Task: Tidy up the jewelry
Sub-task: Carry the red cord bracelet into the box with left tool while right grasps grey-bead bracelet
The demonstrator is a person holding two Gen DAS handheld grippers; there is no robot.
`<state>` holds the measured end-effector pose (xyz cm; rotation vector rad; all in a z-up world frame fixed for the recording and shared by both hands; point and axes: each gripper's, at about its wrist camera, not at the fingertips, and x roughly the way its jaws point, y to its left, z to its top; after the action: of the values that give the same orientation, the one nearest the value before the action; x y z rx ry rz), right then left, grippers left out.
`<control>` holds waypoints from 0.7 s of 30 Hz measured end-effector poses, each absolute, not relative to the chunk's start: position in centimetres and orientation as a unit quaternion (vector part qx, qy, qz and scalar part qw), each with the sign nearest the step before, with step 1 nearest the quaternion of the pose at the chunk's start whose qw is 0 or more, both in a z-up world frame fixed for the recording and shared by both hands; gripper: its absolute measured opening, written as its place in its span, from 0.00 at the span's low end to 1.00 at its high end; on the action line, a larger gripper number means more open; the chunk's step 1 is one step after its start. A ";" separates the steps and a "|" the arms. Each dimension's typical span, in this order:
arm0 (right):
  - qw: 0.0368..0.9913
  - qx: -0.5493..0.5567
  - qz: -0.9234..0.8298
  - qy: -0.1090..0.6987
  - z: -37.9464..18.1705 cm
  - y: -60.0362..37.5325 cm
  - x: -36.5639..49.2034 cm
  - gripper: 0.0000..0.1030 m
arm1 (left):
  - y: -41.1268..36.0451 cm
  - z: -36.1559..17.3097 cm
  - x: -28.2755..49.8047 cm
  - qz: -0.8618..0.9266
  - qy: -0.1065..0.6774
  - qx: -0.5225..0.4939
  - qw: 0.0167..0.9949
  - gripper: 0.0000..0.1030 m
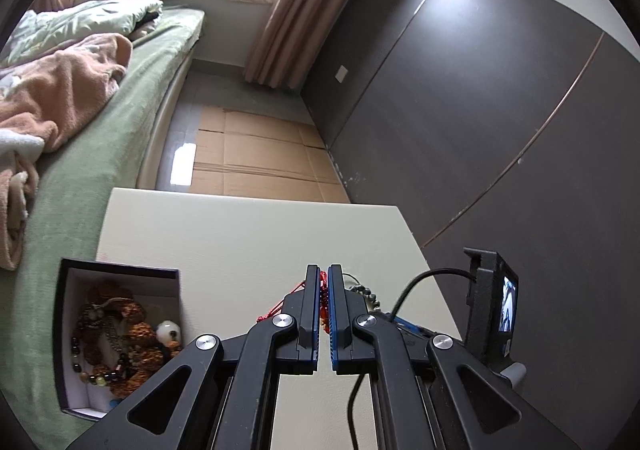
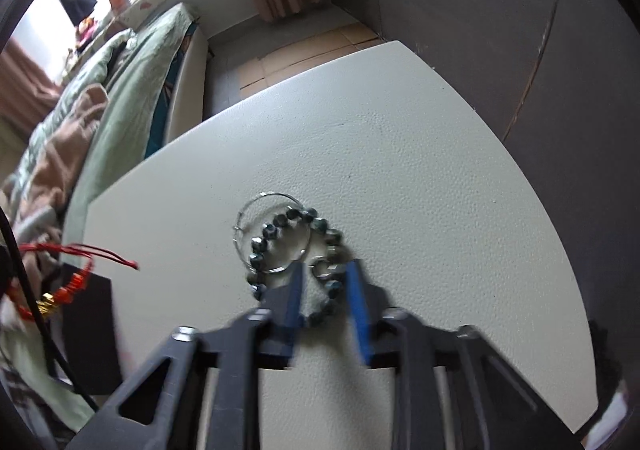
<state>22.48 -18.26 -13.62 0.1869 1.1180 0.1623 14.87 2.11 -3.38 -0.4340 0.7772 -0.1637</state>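
Here, a dark bead bracelet [image 2: 316, 274] overlapping a thin wire ring [image 2: 272, 234] lies on the white table [image 2: 440, 178], part of it between the right gripper's [image 2: 325, 270] narrowly parted jaws. The left gripper [image 1: 324, 275], clamped on a red cord bracelet [image 1: 323, 290], hangs beside the open jewelry box [image 1: 120, 270]. No legible writing.

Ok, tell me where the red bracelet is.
The red bracelet is clamped in the left gripper, above the white table, right of the jewelry box.
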 end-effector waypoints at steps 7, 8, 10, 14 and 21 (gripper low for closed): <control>0.836 0.163 0.113 0.512 -12.4 -19.9 21.0 0.10 | 4.0 -2.6 13.5 -0.069 0.365 -0.220 0.902 0.03; 0.836 0.172 0.118 0.508 -12.2 -20.0 20.9 0.10 | 4.3 -2.5 13.3 -0.067 0.363 -0.221 0.903 0.03; 0.837 0.188 0.128 0.497 -11.6 -20.5 20.3 0.10 | 4.9 -2.2 12.9 -0.062 0.359 -0.223 0.904 0.03; 0.841 0.208 0.148 0.476 -10.5 -20.2 19.8 0.10 | 6.4 -1.6 12.0 -0.049 0.348 -0.229 0.908 0.03; 0.851 0.219 0.188 0.438 -7.9 -18.7 18.4 0.10 | 9.1 -1.1 10.3 -0.024 0.338 -0.236 0.911 0.03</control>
<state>18.40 -18.70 -7.85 0.4611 0.9232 0.3968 10.29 9.07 -1.08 -0.4859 0.6966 -0.0497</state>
